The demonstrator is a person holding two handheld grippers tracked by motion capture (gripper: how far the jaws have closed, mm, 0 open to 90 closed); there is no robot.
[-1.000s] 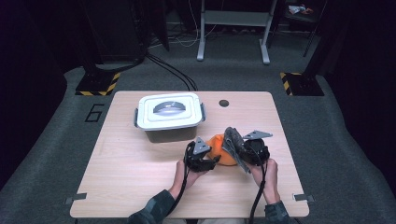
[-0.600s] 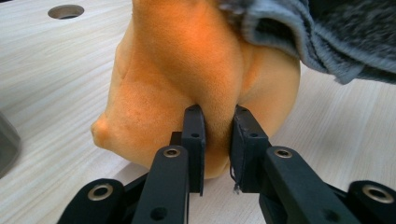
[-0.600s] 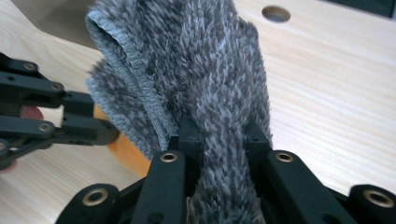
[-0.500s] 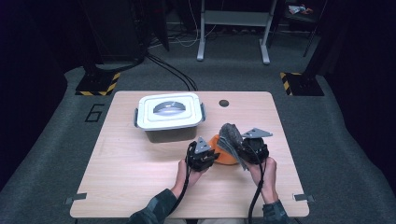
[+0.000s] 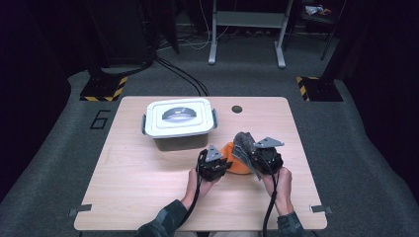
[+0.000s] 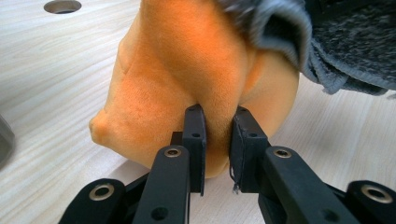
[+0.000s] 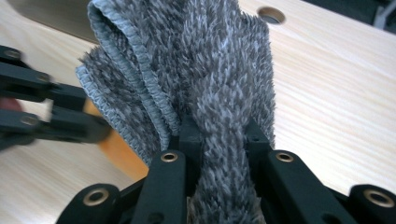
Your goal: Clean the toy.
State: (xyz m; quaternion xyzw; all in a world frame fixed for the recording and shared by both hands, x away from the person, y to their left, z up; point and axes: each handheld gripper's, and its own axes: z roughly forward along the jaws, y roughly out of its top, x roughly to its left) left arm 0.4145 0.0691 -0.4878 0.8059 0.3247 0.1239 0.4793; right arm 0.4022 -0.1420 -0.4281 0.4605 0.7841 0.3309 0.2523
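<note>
An orange plush cloth (image 5: 236, 166) lies bunched on the table's right half. My left gripper (image 5: 223, 165) comes at it from the left. Its jaws have just been closing, and in the left gripper view they (image 6: 217, 135) pinch a fold of the orange cloth (image 6: 177, 70). A grey fuzzy cloth (image 5: 243, 142) stands up over the orange one's right side. My right gripper (image 5: 251, 157) is shut on a gathered strip of that grey cloth (image 7: 224, 60), which runs between the pads (image 7: 224, 135). The left gripper (image 7: 51, 116) shows blurred at the left of the right gripper view.
A white lidded box (image 5: 180, 118) with a grey handle stands at the table's back left, close behind the left gripper. A round hole (image 5: 237, 109) sits near the far edge. Bare wood (image 5: 143, 187) spreads to the front left. Metal stand legs rise beyond the table.
Both hands stay nearly in place at the two cloths. The left gripper has nudged slightly toward the orange cloth.
</note>
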